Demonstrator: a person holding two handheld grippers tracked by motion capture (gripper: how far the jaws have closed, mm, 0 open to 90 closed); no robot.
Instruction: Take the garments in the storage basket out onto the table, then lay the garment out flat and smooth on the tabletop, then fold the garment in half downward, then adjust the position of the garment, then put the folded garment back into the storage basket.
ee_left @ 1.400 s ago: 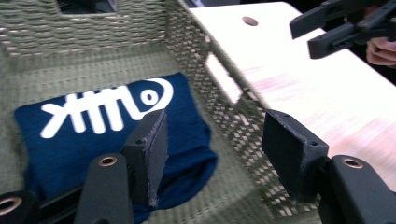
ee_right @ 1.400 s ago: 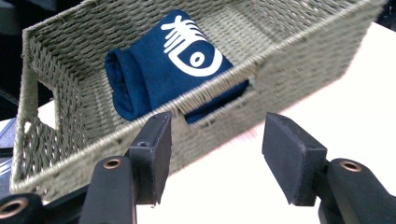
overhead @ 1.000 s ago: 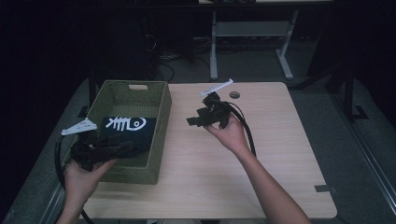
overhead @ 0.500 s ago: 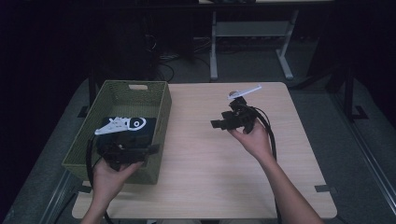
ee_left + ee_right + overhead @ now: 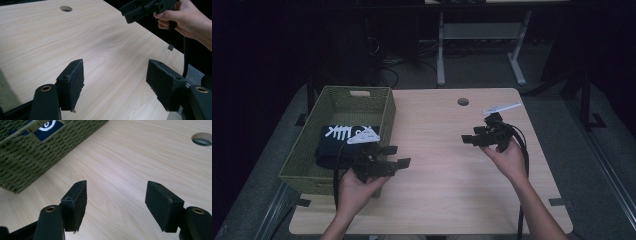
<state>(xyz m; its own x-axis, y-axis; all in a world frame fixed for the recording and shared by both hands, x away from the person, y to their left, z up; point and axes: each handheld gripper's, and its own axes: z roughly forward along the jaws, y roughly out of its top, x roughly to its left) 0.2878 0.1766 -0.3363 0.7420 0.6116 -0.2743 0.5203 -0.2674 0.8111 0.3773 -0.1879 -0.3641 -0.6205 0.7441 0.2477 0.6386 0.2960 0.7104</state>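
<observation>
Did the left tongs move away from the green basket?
Yes. The left tongs were over the green basket a moment ago; now they poke out past its right wall over the bare table, jaws just opening, nothing between them.

Bench (image 5: pixel 447 150) was pale wood with fine grain, one round dark hole (image 5: pixel 463 101) near the far edge. Basket (image 5: pixel 307 160) was olive green, woven. Cloth (image 5: pixel 332 147) inside was navy with a white fishbone print. Left claw (image 5: pixel 394 156) and right claw (image 5: pixel 473 136) were black, pads matte black, each topped by a pale grey plate. Floor (image 5: pixel 592 165) was grey.
</observation>
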